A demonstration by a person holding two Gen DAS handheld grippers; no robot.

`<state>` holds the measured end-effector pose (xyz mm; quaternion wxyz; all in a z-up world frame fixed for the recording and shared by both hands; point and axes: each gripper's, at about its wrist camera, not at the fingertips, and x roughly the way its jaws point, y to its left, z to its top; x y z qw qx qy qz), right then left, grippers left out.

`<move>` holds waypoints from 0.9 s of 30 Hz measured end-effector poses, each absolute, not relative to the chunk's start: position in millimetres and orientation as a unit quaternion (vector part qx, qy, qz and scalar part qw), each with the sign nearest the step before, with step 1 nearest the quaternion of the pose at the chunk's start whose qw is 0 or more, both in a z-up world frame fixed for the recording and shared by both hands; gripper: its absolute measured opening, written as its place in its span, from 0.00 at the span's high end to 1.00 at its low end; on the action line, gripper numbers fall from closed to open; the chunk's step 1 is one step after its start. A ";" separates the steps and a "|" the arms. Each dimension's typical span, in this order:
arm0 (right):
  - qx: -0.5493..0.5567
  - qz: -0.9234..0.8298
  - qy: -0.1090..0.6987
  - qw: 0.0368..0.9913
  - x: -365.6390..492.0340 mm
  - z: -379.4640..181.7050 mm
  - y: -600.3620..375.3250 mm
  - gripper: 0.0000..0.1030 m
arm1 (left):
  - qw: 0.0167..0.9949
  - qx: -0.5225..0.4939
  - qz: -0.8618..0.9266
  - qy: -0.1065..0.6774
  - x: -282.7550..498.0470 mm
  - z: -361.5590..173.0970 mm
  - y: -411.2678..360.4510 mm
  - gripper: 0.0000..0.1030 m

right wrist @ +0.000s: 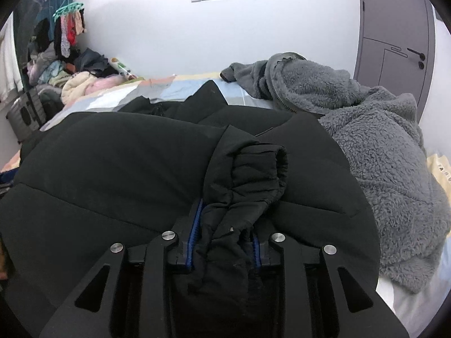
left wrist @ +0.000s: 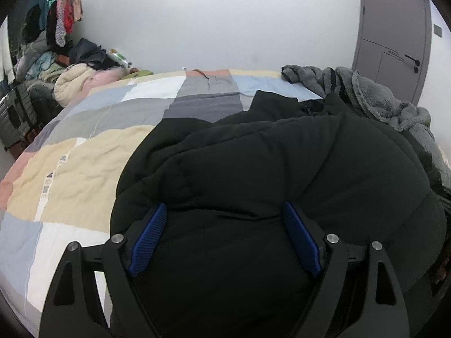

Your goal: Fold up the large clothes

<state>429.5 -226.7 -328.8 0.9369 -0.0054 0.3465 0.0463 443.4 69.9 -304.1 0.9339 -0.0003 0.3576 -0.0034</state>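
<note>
The right claw [right wrist: 225,222] is clenching the cuffed sleeve [right wrist: 253,174] of the black padded jacket [left wrist: 282,163]; the left claw [left wrist: 224,219] is hanging released just above it, on the bed [left wrist: 84,169].

Black padded jacket [left wrist: 253,163] ahead of the left gripper [left wrist: 224,211], plain, no pattern. Gripper frame black, pads [left wrist: 149,239] ribbed blue. Bedcover [left wrist: 84,163] to its left: patchwork blocks of cream, pale blue, white, grey, salmon. Fleece garment [right wrist: 380,146] right of the right gripper [right wrist: 225,225]: plain grey. Wall [left wrist: 225,28] white. Door [left wrist: 394,28] beyond on the right: grey-mauve, black handle
</note>
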 end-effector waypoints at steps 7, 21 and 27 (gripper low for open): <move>0.051 0.063 0.375 0.924 407.7 -294.2 -240.5 0.67 | 0.926 -0.033 0.013 0.375 424.5 -268.5 78.7 0.18; 0.036 0.101 0.247 0.963 250.5 -85.4 -226.4 0.56 | 0.963 -0.022 -0.006 0.270 277.2 -67.3 55.1 0.18; 0.023 0.115 0.196 0.974 172.0 -24.9 -215.9 0.53 | 0.972 -0.022 -0.024 0.231 196.3 -6.4 46.3 0.18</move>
